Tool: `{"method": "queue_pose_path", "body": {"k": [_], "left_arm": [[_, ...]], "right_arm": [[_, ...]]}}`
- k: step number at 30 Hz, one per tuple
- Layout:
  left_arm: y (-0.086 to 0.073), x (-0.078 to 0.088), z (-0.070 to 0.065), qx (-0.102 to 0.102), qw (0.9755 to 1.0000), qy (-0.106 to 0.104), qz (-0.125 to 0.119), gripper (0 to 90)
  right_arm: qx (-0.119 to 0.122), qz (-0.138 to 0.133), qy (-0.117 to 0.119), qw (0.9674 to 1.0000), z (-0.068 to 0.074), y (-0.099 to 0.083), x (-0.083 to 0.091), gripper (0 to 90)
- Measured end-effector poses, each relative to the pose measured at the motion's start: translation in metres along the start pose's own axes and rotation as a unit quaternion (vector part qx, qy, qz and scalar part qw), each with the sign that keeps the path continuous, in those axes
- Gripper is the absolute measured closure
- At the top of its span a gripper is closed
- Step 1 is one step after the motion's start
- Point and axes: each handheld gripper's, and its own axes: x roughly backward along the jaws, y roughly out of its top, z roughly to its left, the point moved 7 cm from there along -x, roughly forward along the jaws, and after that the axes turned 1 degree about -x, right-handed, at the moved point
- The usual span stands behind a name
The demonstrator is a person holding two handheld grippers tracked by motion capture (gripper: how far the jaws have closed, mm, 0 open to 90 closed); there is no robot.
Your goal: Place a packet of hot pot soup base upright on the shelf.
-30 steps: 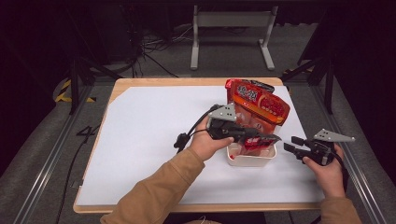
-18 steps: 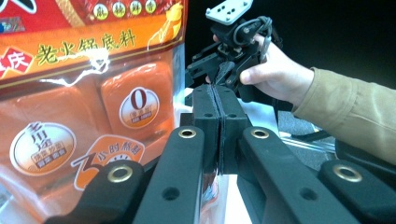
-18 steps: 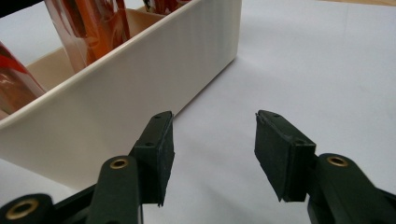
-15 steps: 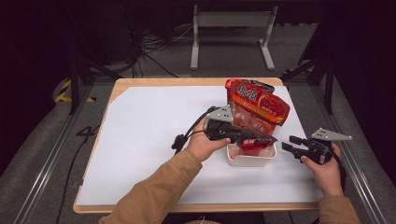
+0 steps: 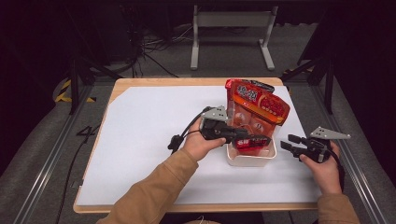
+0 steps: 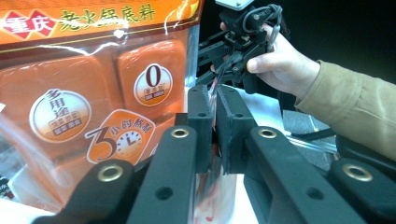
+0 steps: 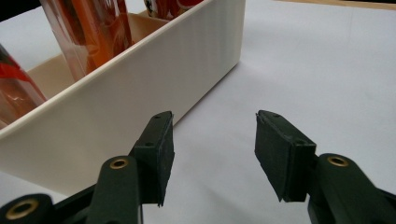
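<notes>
The left gripper (image 5: 264, 139) has just been easing its jaws apart on a red packet's (image 5: 250, 142) edge inside the white bin (image 5: 250, 158), mid-table toward the right. The right gripper (image 5: 288, 144) hovers open, right of it.

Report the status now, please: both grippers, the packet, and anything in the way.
Left gripper jaws just easing open, thin packet edge between pads. Right gripper open, empty, beside white bin. Large orange bag stands close alongside.
</notes>
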Motion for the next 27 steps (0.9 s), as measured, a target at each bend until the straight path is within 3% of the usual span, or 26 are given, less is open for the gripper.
{"method": "queue_pose_path", "body": {"k": [9,12,18,23,27], "left_arm": [[0.003,0.007,-0.002,0.001,0.9999,0.003,-0.014,66.6],[0.007,0.013,-0.003,0.002,0.9996,0.01,-0.026,57.7],[0.012,0.026,-0.005,-0.004,0.9992,0.023,-0.033,50.2],[0.012,0.047,-0.011,-0.009,0.9981,0.059,-0.013,46.7],[0.012,0.063,-0.012,-0.01,0.9968,0.079,-0.013,43.5]], "right_arm": [[0.003,-0.003,0.001,1.0,0.0,0.002,-0.001,47.4],[0.002,-0.002,0.002,1.0,0.0,0.002,-0.002,47.3],[0.002,-0.001,0.001,1.0,0.0,0.002,-0.002,47.3],[-0.001,-0.001,0.001,1.0,0.0,0.002,-0.002,47.2],[0.001,0.001,0.0,1.0,0.0,0.001,-0.002,47.2]]}}
